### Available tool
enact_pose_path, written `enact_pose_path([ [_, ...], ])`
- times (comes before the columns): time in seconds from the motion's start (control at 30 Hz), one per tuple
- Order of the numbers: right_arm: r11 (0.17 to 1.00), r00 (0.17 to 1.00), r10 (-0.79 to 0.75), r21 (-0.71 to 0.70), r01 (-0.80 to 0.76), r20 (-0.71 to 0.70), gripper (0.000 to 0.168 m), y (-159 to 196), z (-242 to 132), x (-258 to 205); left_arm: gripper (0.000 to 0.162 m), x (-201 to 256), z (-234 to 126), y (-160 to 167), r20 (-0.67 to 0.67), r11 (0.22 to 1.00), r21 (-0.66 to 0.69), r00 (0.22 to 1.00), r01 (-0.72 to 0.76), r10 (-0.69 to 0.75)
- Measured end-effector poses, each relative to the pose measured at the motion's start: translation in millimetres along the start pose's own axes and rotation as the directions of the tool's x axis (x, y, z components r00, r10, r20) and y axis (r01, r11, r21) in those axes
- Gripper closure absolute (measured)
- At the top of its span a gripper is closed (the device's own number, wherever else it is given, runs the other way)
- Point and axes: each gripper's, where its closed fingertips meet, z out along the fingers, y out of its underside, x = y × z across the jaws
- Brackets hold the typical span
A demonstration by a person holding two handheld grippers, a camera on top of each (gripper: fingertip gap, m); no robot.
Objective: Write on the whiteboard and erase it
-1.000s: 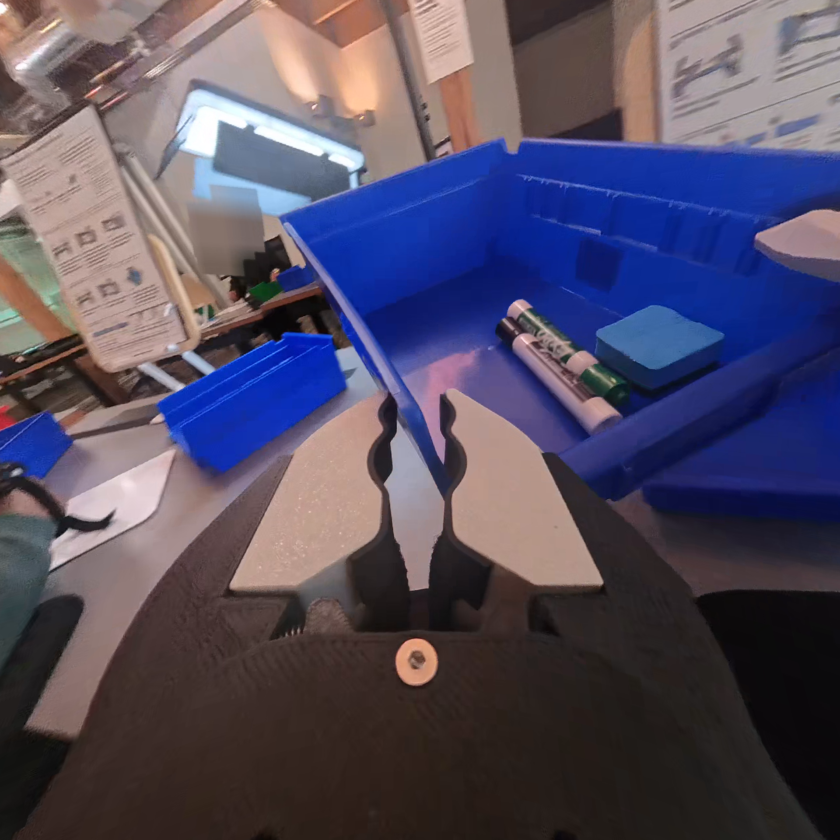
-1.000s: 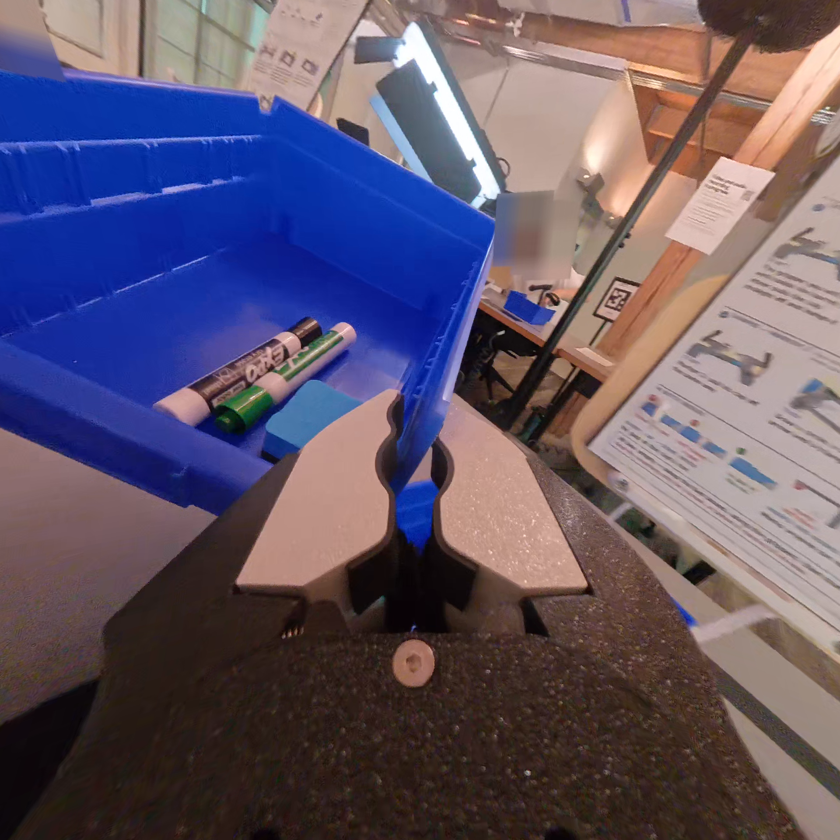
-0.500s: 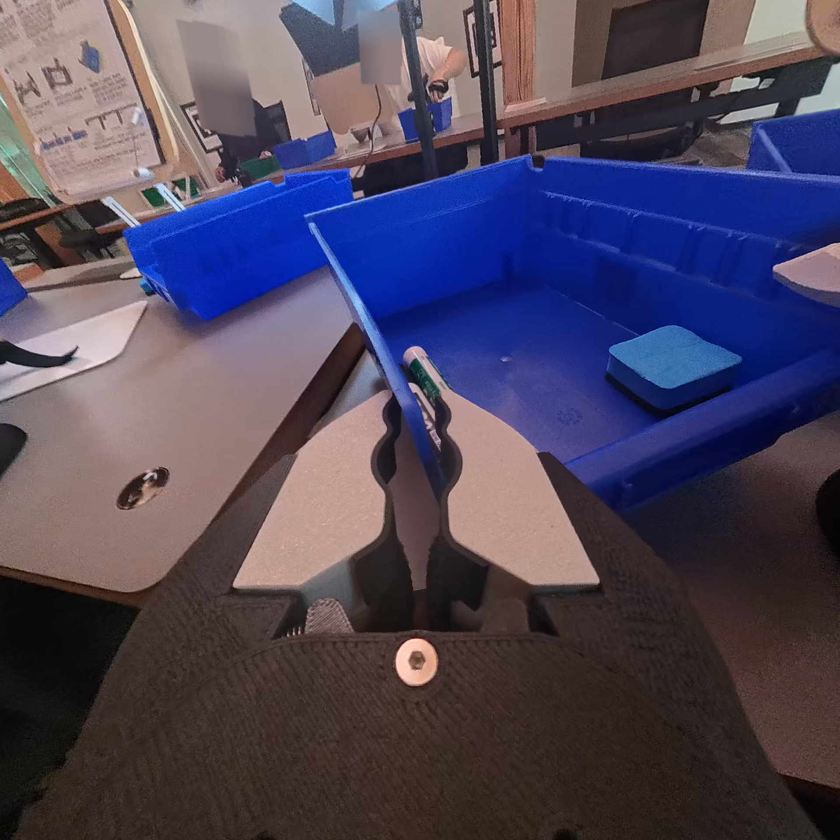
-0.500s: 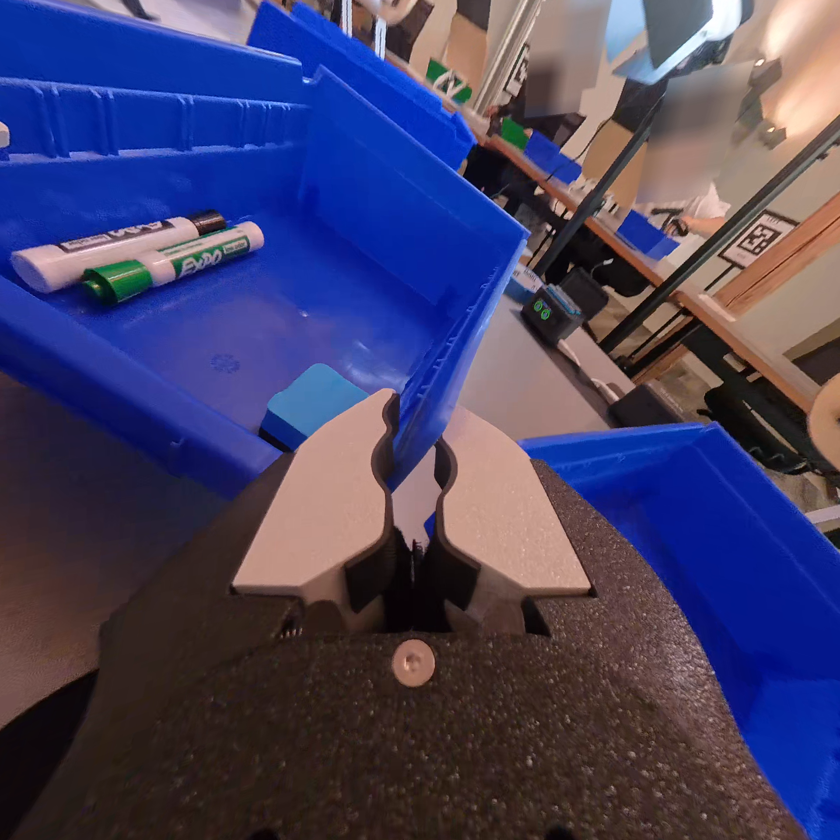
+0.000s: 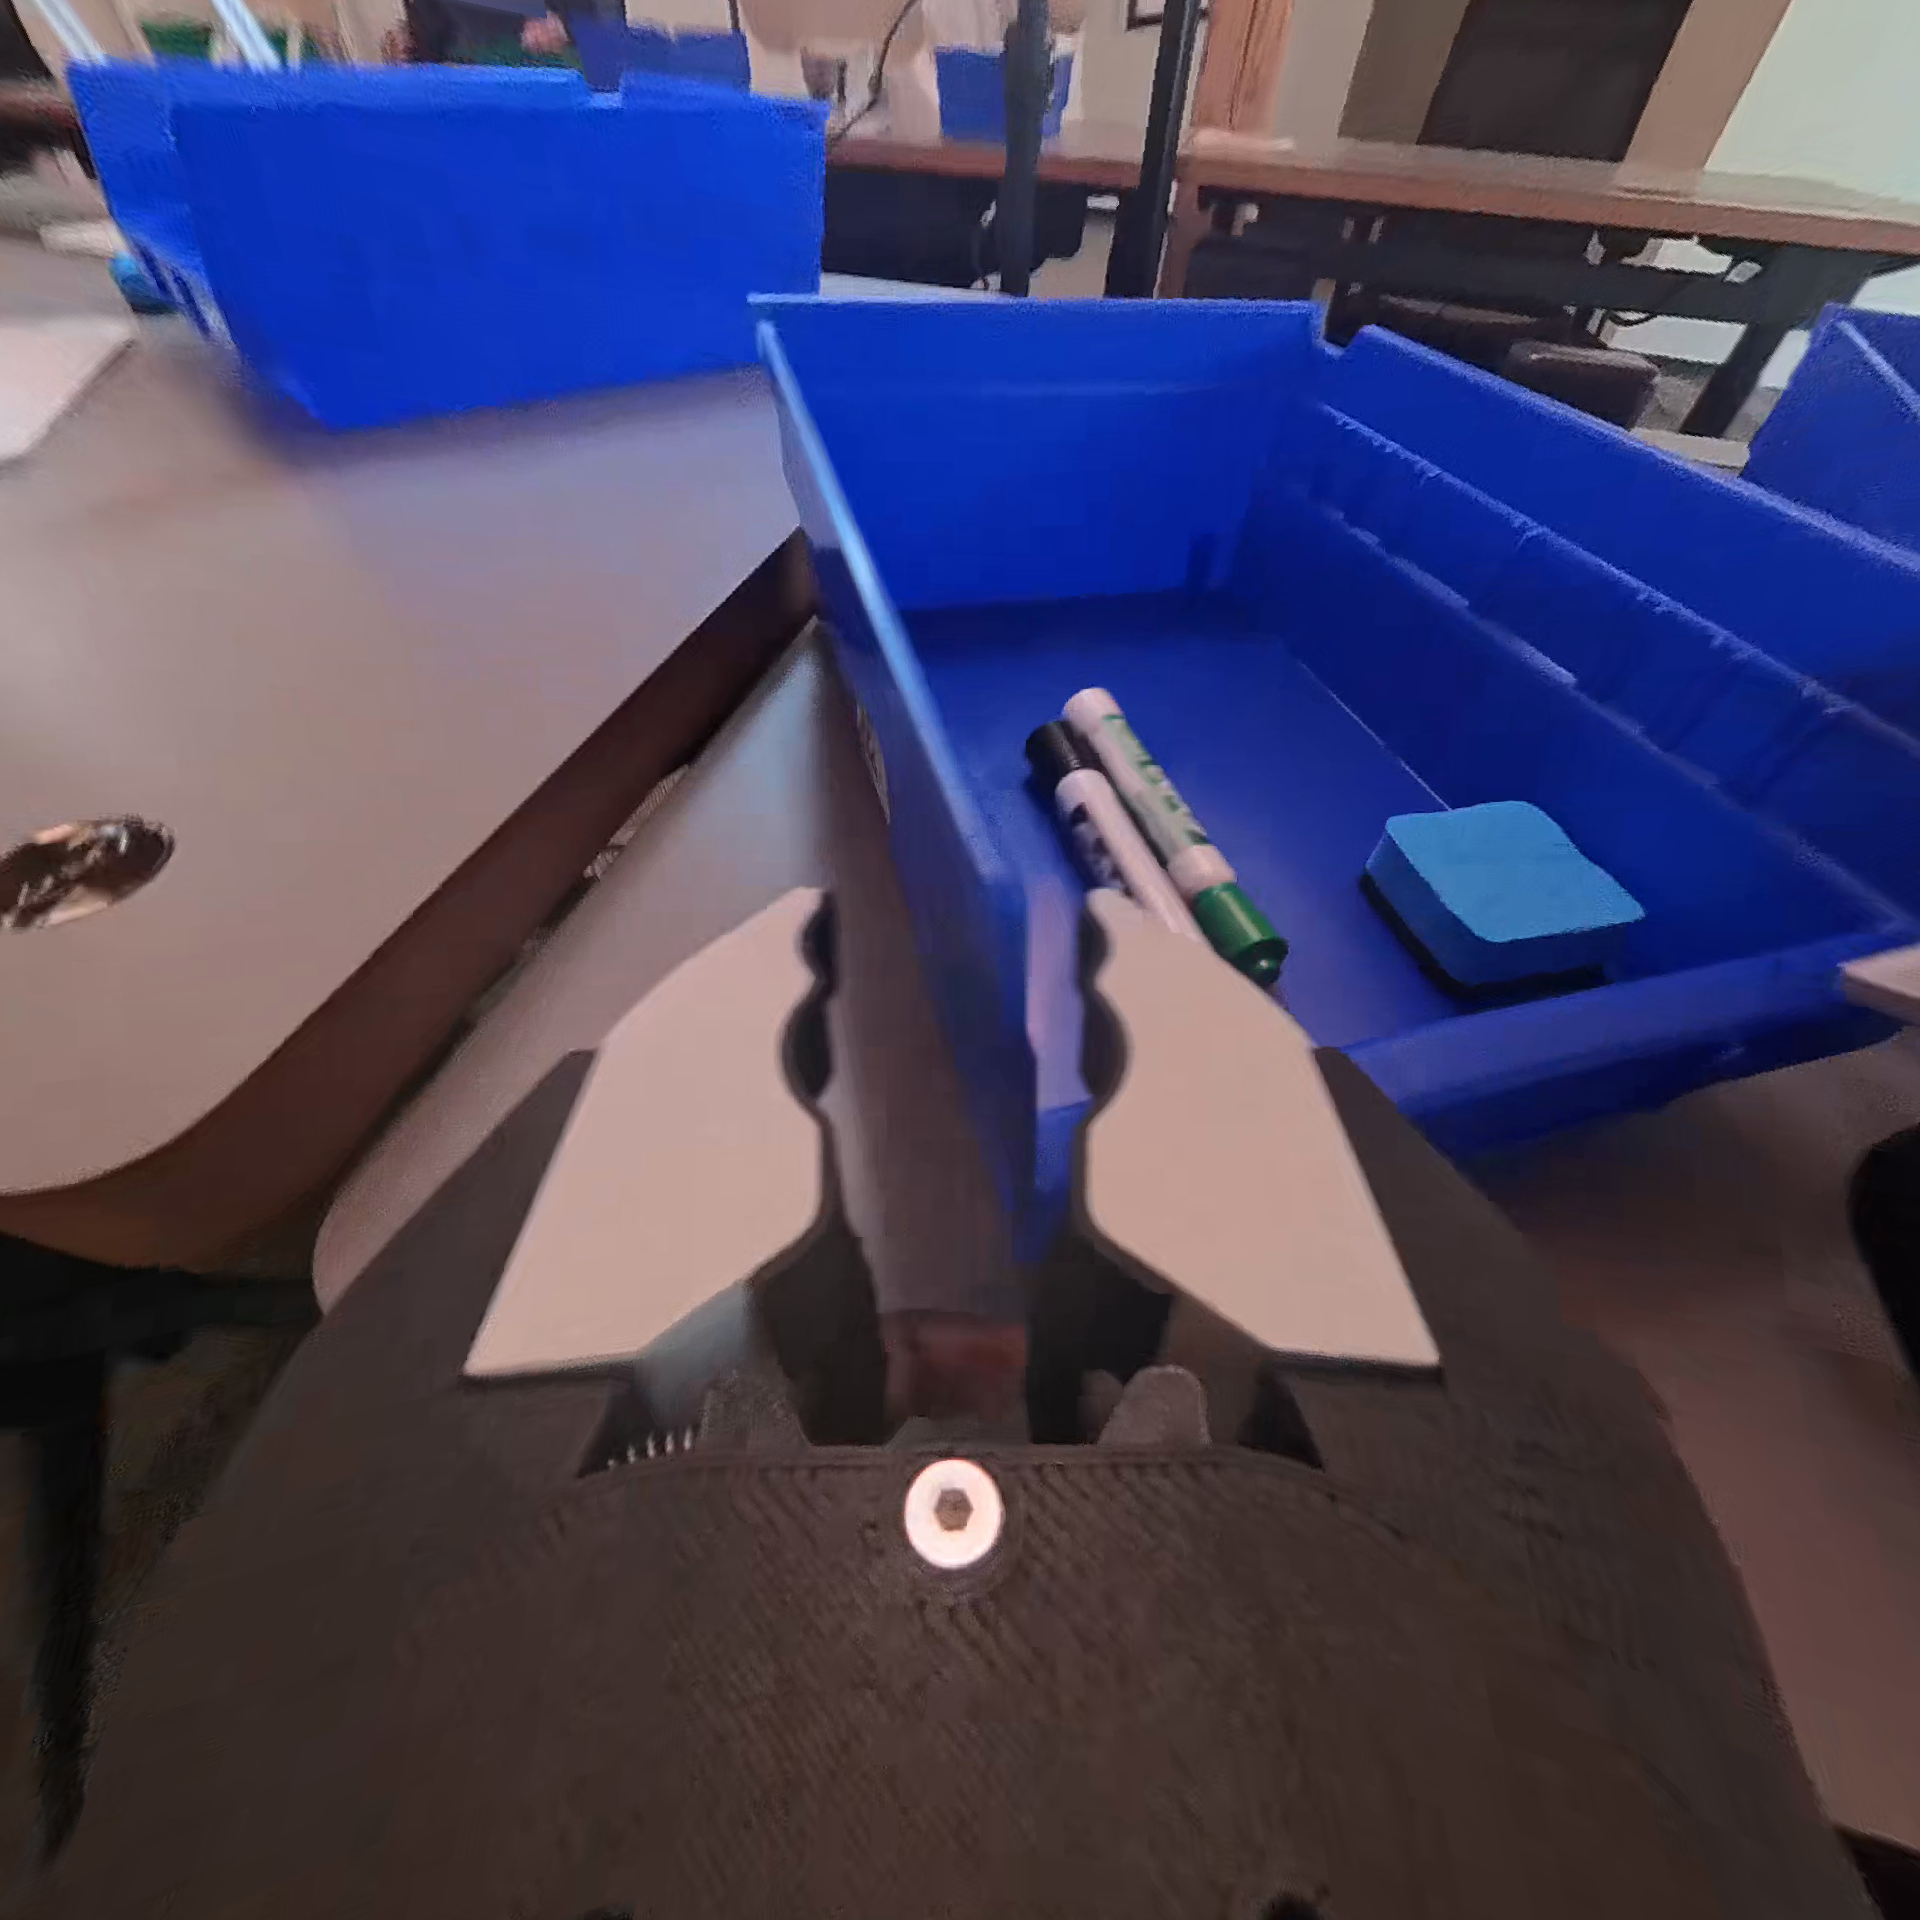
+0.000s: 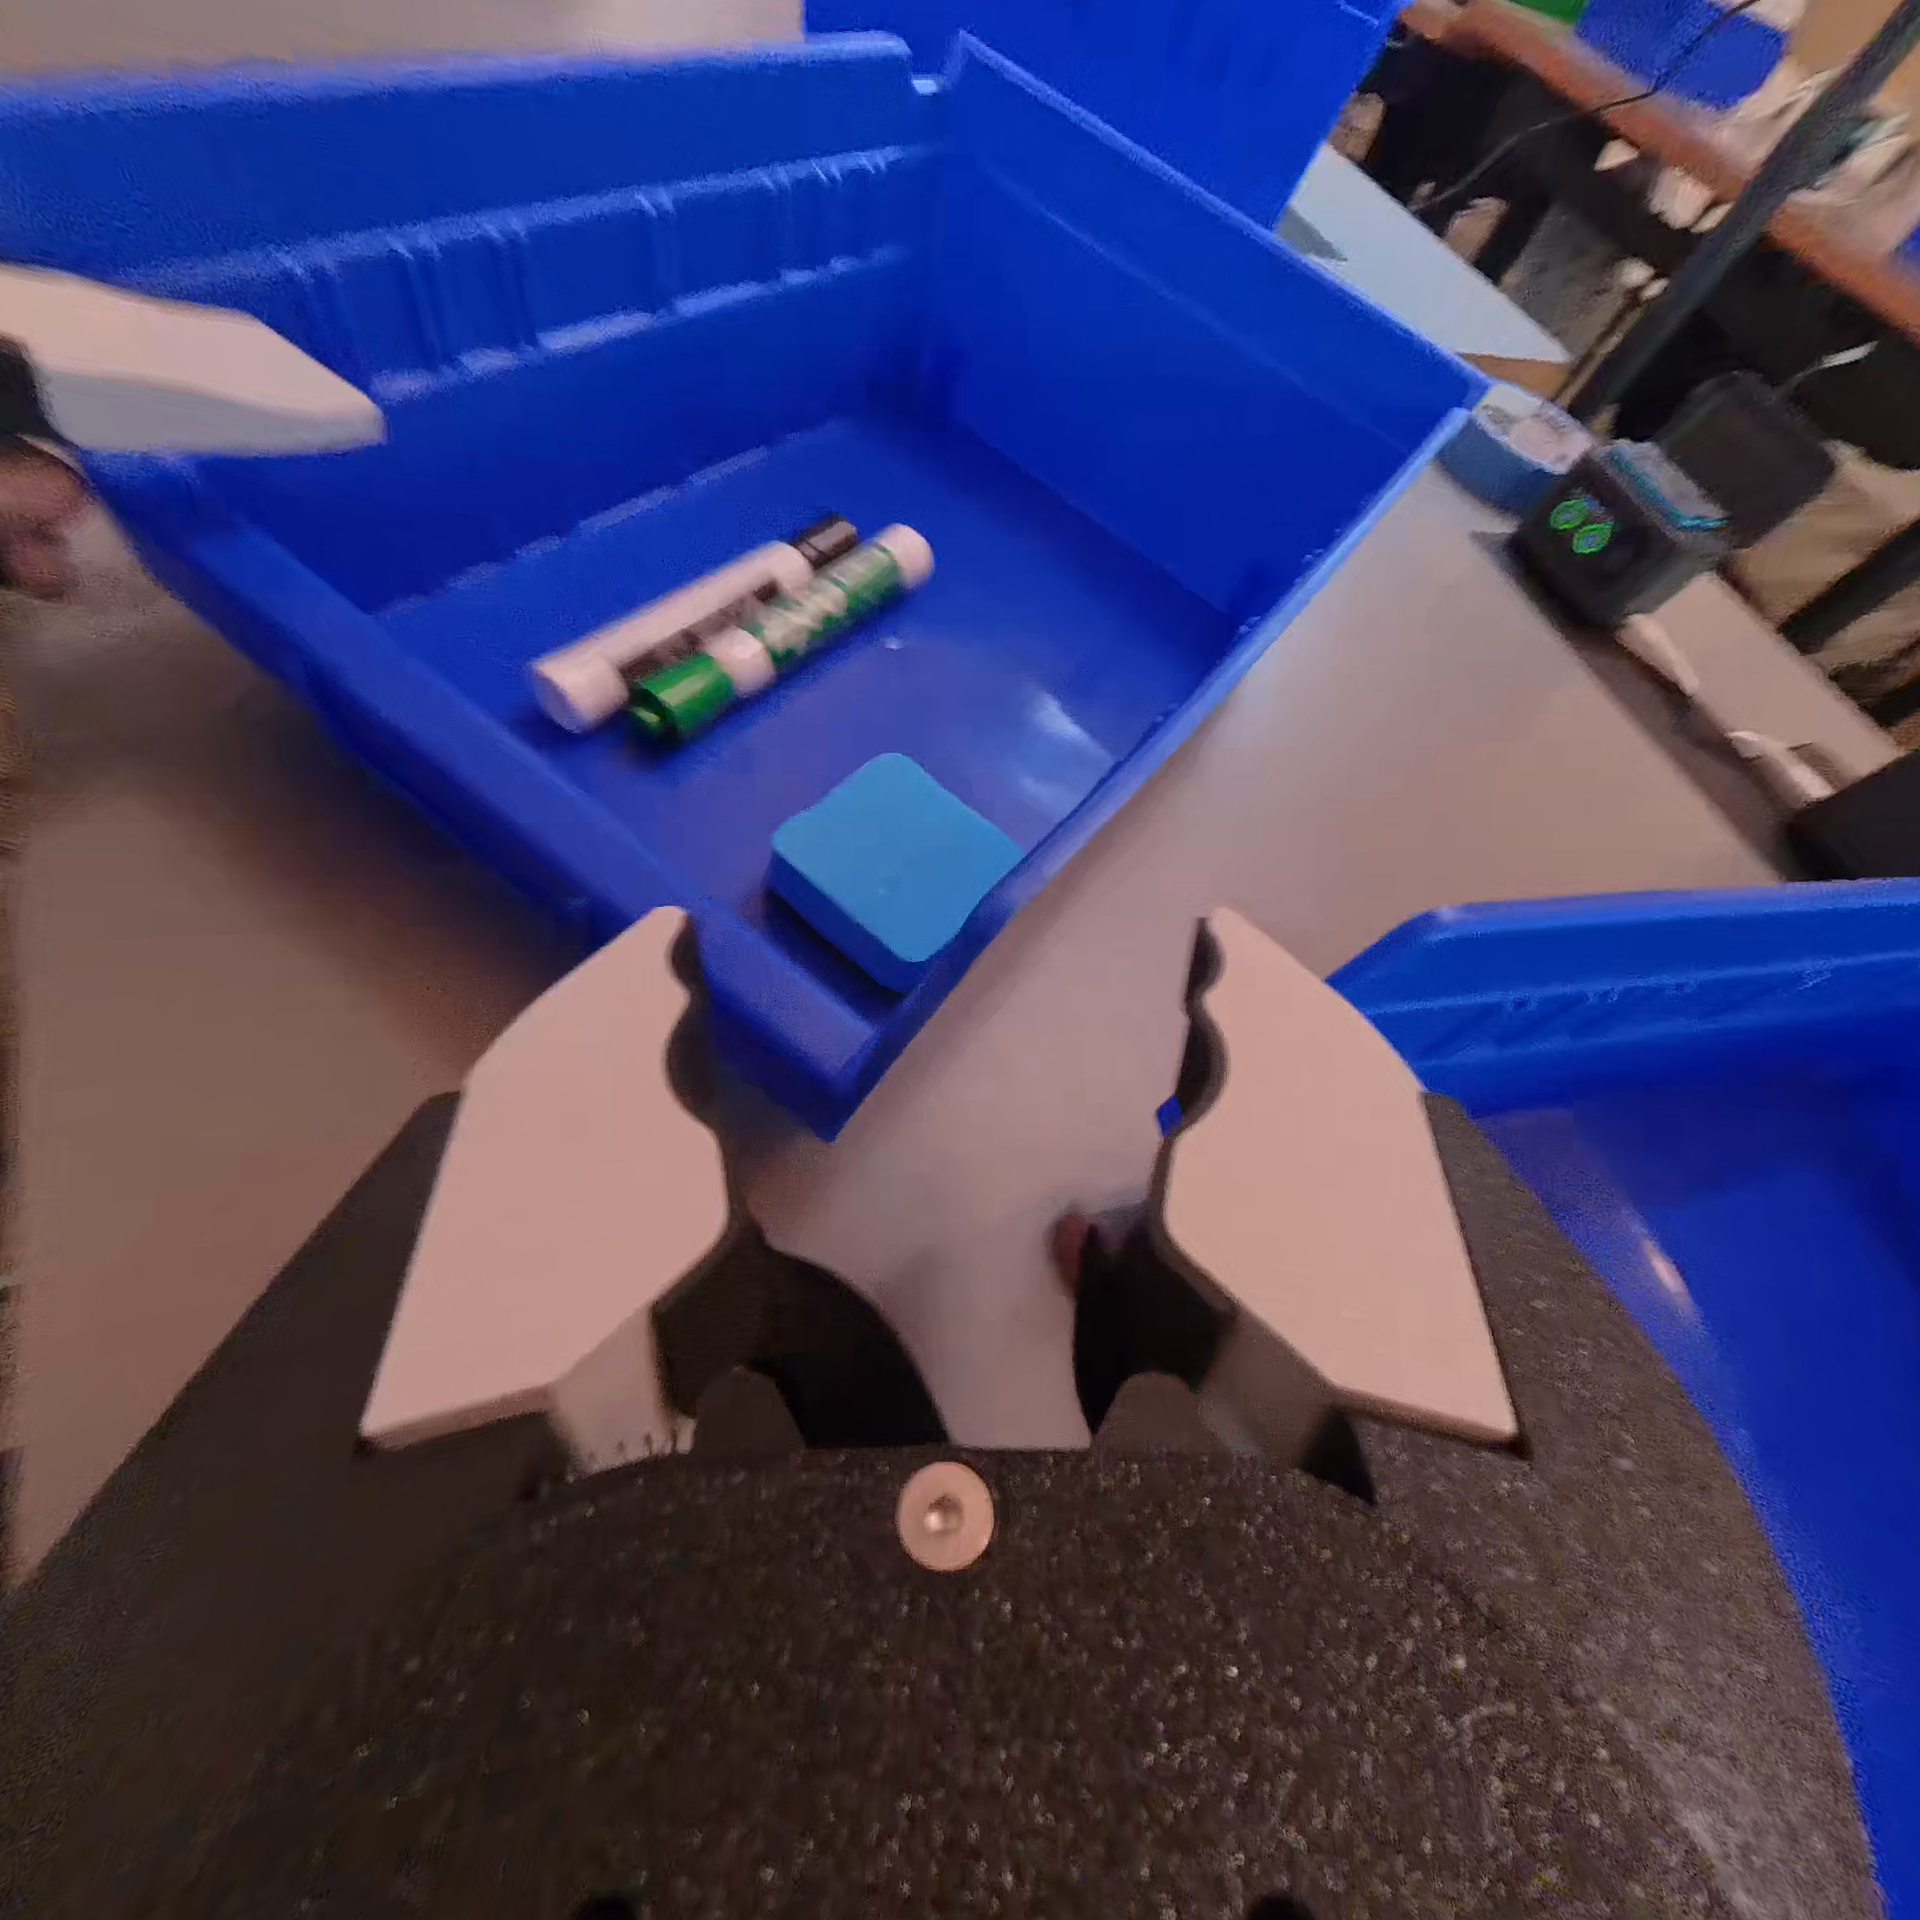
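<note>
— What do we see on the grey table (image 6: 1382, 727)?
— A blue bin (image 6: 1340, 592) rests on it; right of that bin, another blue bin (image 6: 1662, 1039); beyond it, a small black box (image 6: 1610, 540).

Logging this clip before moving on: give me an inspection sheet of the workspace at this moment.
Surface: grey table, bare around the bin.
Job's things: blue bin holds black marker and green marker side by side, blue eraser apart from them. No whiteboard seen.
Clutter: second blue bin behind; another blue bin at right.
Grippers: left gripper open, straddling the bin's side wall; right gripper open at the bin's near corner, holding nothing.
Cables: a thin dark one far back.
Surroundings: wooden tables, small black device.
</note>
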Motion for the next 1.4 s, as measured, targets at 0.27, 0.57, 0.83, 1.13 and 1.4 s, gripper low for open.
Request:
enact_pose_path([
  [0.27, 0.937, 0.936, 0.033, 0.336, 0.092, -0.351, 0.057, -25, -145, 91, 0.045, 2, -49, -54, 0.071, 0.98, 0.197, 0.996, 0.039, -0.054],
  [0.57, 0.94, 0.814, 0.328, 0.079, -0.332, -0.479, 0.057, 112, -173, 163, 0.053, 160, -57, -96, -0.341, 0.95, 0.309, 0.938, 0.044, 0.068],
  [0.83, 0.966, 0.839, 0.085, -0.163, -0.203, -0.538, 0.136, 136, -160, 158, 0.063, 258, -38, -59, -0.514, 0.977, 0.208, 0.843, -0.056, 0.158],
  [1.13, 0.965, 0.799, 0.038, -0.185, -0.185, -0.601, 0.157, 142, -220, 175, 0.129, 304, 2, 8, -0.616, 0.971, -0.079, 0.777, -0.226, 0.131],
  [1.4, 0.984, 0.746, 0.05, -0.094, -0.15, -0.664, 0.158, 135, -259, 186, 0.147, 336, -7, -17, -0.542, 0.901, 0.117, 0.733, -0.418, 0.411],
])
